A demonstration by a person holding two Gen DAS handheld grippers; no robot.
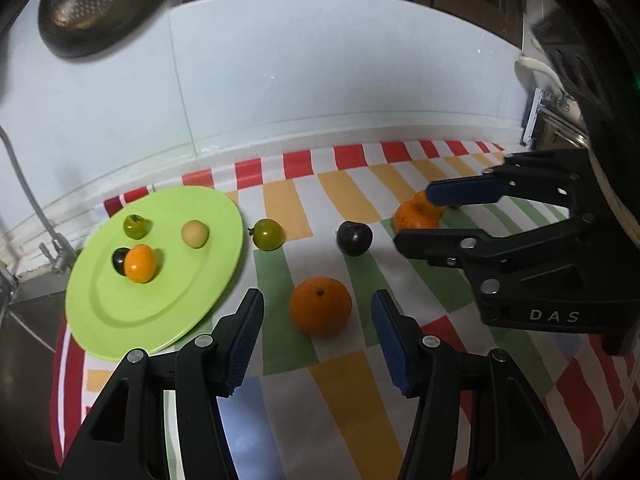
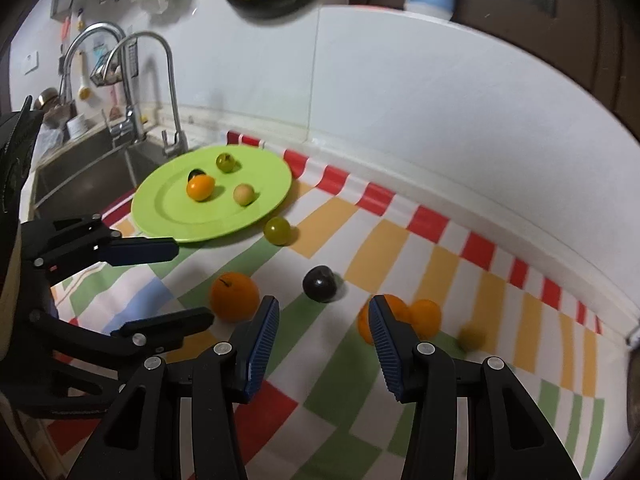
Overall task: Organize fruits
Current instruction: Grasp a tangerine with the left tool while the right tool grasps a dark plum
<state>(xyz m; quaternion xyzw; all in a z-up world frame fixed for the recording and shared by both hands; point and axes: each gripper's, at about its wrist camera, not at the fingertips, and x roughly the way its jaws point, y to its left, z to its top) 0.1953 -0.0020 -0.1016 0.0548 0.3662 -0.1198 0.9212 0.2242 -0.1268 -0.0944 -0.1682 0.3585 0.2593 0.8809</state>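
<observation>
Step in hand: approach for pick. Both grippers are released, nothing between the fingers.

L gripper (image 1: 316, 344) sits low over the counter (image 1: 360, 400) with its chequered cloth, lined up on the near round orange citrus fruit (image 1: 321, 306), which lies ahead of the tips, not yet enclosed.

R gripper (image 2: 324, 344) points at the gap between the dark purple plum (image 2: 320, 283) and the pair of touching orange mandarins (image 2: 424, 318); its right finger overlaps the nearer mandarin in view, contact unclear.

The round lime-green plastic plate (image 1: 120, 320) by the sink already holds 4 small fruits. A green tomato-like fruit (image 1: 268, 234) lies just beside its rim.

Next, probably: push L fwd & down until the fingers straddle the orange at its widest pt, clench, lift, carry to plate. Keep R clear of L's path
</observation>
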